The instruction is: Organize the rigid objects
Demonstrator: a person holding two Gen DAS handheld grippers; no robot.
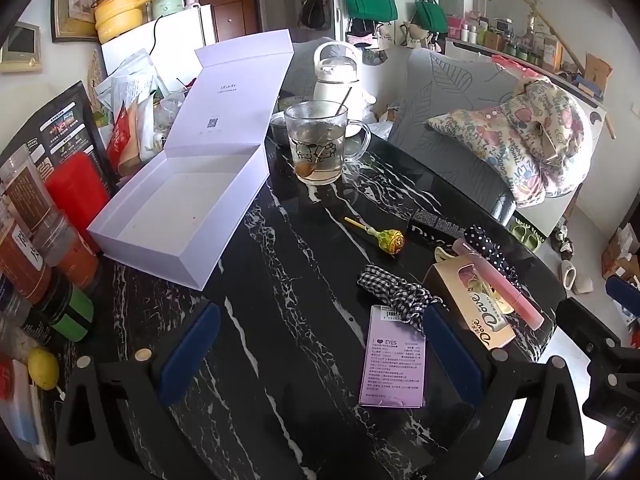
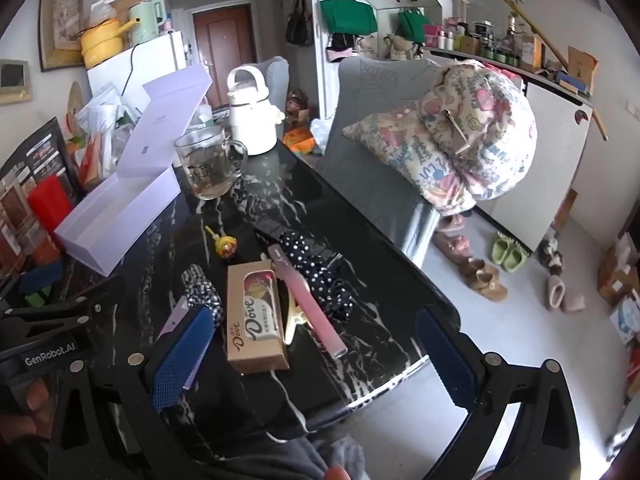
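An open white box (image 1: 176,216) (image 2: 120,208) with its lid up sits at the left of the black marble table (image 1: 296,280). To its right lie a lollipop (image 1: 390,240) (image 2: 225,247), a gold Dove box (image 1: 476,308) (image 2: 254,320), a pink tube (image 1: 508,284) (image 2: 310,304), a purple card box (image 1: 394,360), a checkered scrunchie (image 1: 394,292) (image 2: 202,284) and a dotted scrunchie (image 1: 494,250) (image 2: 320,272). My left gripper (image 1: 320,356) is open above the table, near the purple box. My right gripper (image 2: 316,356) is open, just short of the Dove box.
A glass mug (image 1: 320,144) (image 2: 210,164) with a stirrer and a white kettle (image 1: 338,76) (image 2: 252,112) stand at the back. Jars and a red can (image 1: 76,196) crowd the left edge. A grey chair (image 2: 380,184) with a patterned pillow stands to the right.
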